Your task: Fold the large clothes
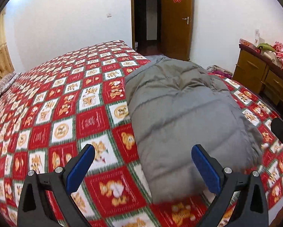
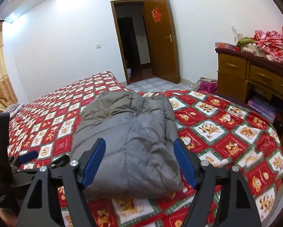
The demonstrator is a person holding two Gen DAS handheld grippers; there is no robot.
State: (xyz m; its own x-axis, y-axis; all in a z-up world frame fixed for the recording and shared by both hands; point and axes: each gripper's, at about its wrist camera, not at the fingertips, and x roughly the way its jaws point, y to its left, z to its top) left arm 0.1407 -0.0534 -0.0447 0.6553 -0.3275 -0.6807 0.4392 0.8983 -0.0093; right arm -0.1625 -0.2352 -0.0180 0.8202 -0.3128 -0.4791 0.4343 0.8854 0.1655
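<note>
A grey padded coat (image 2: 128, 132) lies folded into a thick bundle on the bed (image 1: 52, 113), on its red-and-white checked cover, toward the near edge and closer to the side by the dresser (image 2: 255, 75). The left hand-held gripper (image 1: 142, 151) stands wide, nothing between its blue pads, above the cover just beside the coat's near end. The right hand-held gripper (image 2: 139, 145) is also wide and empty, raised over the coat's near end. An open wooden door (image 2: 160, 37) stands beyond the bed.
</note>
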